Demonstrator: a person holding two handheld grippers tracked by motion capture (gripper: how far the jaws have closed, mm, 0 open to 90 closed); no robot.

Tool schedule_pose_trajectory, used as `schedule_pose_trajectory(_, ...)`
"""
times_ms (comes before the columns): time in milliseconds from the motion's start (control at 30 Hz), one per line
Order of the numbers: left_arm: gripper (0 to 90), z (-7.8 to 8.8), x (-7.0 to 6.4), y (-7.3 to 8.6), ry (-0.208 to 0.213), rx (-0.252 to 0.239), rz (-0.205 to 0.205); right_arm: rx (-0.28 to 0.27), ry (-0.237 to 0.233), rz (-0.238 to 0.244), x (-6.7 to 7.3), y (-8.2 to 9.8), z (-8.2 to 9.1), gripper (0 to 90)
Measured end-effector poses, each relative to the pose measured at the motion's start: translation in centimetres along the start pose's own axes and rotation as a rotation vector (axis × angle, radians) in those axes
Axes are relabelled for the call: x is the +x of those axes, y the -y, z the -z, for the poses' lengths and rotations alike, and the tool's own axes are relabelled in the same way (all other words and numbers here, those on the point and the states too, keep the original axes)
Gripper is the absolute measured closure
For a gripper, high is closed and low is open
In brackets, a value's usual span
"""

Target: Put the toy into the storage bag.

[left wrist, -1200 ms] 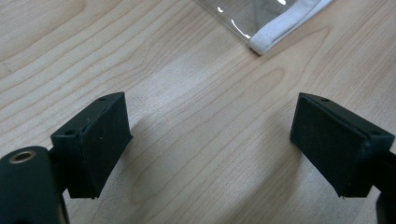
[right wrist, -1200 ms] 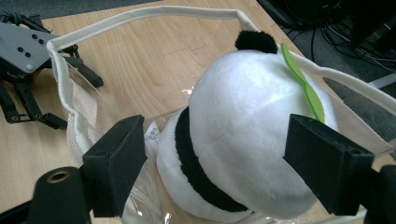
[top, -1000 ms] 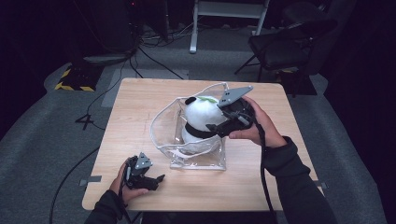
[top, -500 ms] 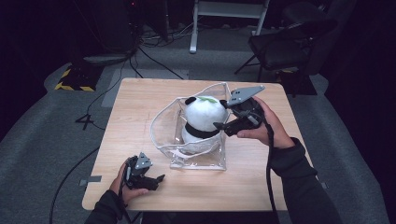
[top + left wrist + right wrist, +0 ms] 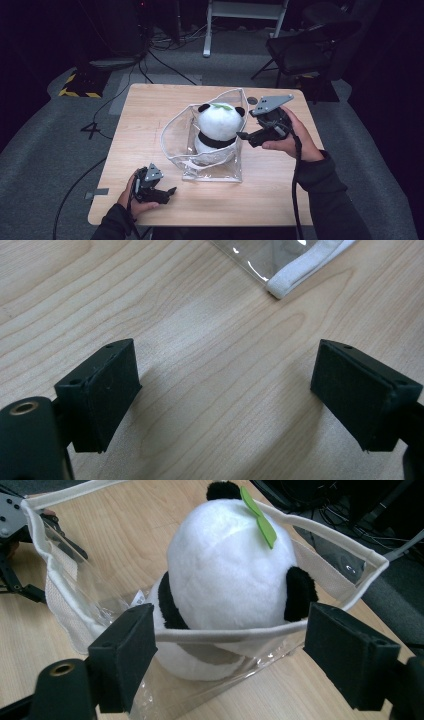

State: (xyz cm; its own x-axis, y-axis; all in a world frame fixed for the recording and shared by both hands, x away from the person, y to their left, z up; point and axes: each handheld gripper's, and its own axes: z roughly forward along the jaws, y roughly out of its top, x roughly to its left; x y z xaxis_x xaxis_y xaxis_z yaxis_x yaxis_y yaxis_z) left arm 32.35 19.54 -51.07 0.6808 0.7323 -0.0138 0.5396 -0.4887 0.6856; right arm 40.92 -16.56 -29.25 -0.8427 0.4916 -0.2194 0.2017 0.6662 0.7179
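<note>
Clear plastic bag with white trim sits mid-table in the high view, mouth open upward, a panda plush seated inside with its head above the rim. Right gripper is held just beside the bag's right side, tips pointing at the plush, apart from it. Left gripper rests low on the wooden table near the front left corner, well apart from the bag.

Left gripper view: both black jaws stand wide over bare wood, nothing between them. A white-trimmed corner of the bag lies ahead, untouched.

Right gripper view: jaws spread at a middling gap, empty. Beyond them the bag's trimmed rim runs across, with the plush behind it, a green leaf on its head. Pads clear of rim and plush. Left gripper shows through the plastic at far left.
</note>
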Motion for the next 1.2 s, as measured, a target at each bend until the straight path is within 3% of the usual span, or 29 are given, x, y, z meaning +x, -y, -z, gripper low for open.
schedule_pose_trajectory(600, 12.2, 0.0, 0.0, 0.0, 0.001, 0.0, 0.0, -0.016, 0.027, -0.024, -0.6, 2.0, 1.1, 20.7)
schedule_pose_trajectory(1200, 12.2, 0.0, 0.0, 0.0, 0.0, 0.0, 0.0, 0.003, 0.057, -0.027, -0.9, 3.8, 1.5, 20.7)
